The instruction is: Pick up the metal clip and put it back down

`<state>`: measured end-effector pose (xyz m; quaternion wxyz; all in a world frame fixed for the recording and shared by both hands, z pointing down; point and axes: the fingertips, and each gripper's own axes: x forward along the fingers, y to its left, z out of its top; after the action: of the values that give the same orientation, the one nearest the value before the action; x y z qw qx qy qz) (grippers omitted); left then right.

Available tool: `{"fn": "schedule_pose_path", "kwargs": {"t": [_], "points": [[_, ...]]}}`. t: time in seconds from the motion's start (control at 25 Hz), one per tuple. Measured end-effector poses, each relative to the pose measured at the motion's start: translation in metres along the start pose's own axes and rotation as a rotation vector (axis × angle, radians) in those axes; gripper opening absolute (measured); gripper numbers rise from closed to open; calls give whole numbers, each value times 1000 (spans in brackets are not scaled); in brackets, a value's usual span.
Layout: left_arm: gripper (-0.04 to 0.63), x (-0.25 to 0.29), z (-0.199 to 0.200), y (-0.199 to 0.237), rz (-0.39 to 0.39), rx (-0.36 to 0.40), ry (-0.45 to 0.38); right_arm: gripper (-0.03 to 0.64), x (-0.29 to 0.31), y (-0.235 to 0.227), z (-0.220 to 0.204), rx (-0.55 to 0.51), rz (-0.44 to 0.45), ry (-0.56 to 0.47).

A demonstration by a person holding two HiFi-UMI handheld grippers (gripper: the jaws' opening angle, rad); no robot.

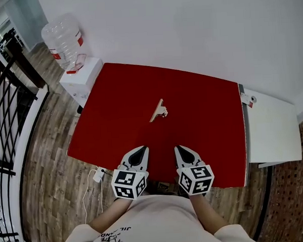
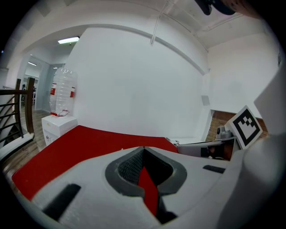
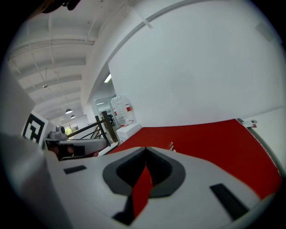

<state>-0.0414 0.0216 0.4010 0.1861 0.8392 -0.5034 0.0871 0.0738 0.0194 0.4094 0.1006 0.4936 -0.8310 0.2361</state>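
Jaws on my left gripper and right gripper sit closed and empty at lower centre; small silver metal clip lies mid-frame on red table.

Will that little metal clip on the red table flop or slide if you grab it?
The metal clip looks like thin shiny metal, so it is probably stiff and light. It lies alone on the flat red table, so a nudge may skid it.
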Motion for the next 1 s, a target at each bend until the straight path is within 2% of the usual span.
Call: {"fn": "schedule_pose_path", "kwargs": {"t": [0.52, 1.0], "points": [[5, 31, 20, 24, -45, 16, 15, 5, 32, -7, 15, 30, -49, -1], [5, 50, 28, 45, -49, 11, 24, 5, 59, -12, 26, 40, -59, 6]]}}
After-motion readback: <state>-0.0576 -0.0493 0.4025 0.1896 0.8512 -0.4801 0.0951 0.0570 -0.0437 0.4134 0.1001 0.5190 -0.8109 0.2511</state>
